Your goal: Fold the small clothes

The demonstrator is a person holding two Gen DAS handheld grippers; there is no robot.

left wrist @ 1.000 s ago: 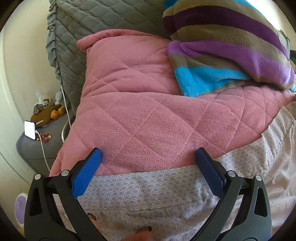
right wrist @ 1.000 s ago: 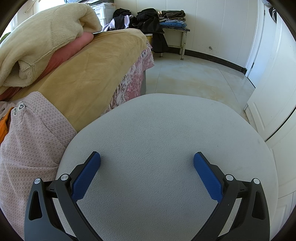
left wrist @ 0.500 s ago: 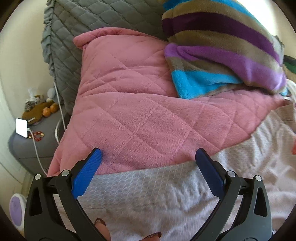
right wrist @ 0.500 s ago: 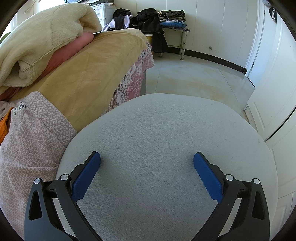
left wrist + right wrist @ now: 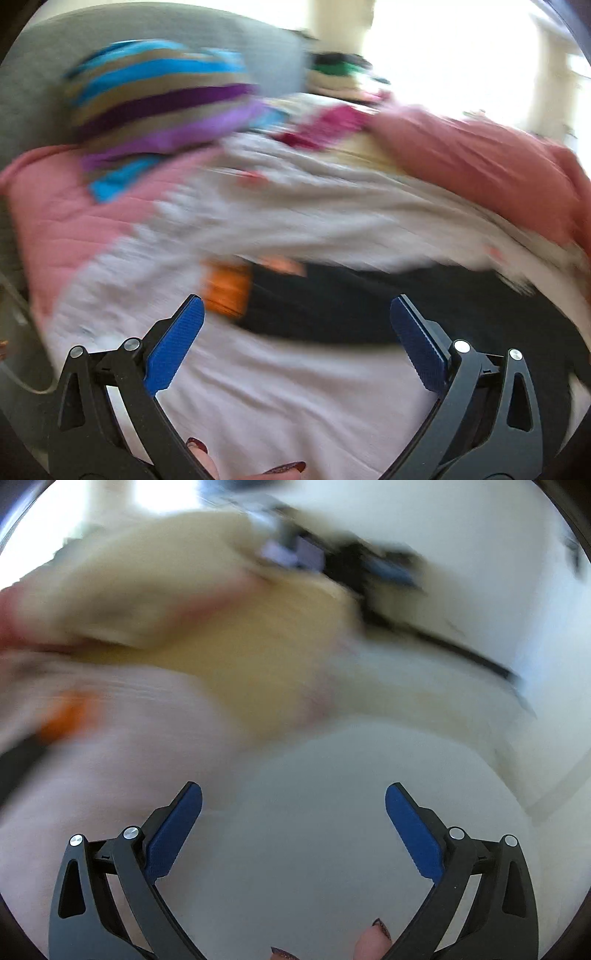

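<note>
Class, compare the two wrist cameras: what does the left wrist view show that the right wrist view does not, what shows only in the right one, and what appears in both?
Only the left wrist view shows the striped blanket and pink quilt. Only the right wrist view shows the grey round seat, tan cover and white wall. Both, though blurred, show an open gripper, left gripper and right gripper, the pale patterned cloth and an orange patch.

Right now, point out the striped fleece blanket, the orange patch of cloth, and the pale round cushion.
striped fleece blanket (image 5: 159, 107), left wrist view, on a purple stripe.
orange patch of cloth (image 5: 226, 291), left wrist view, its blurred middle.
pale round cushion (image 5: 332, 830), right wrist view, bare top surface between the fingers.
</note>
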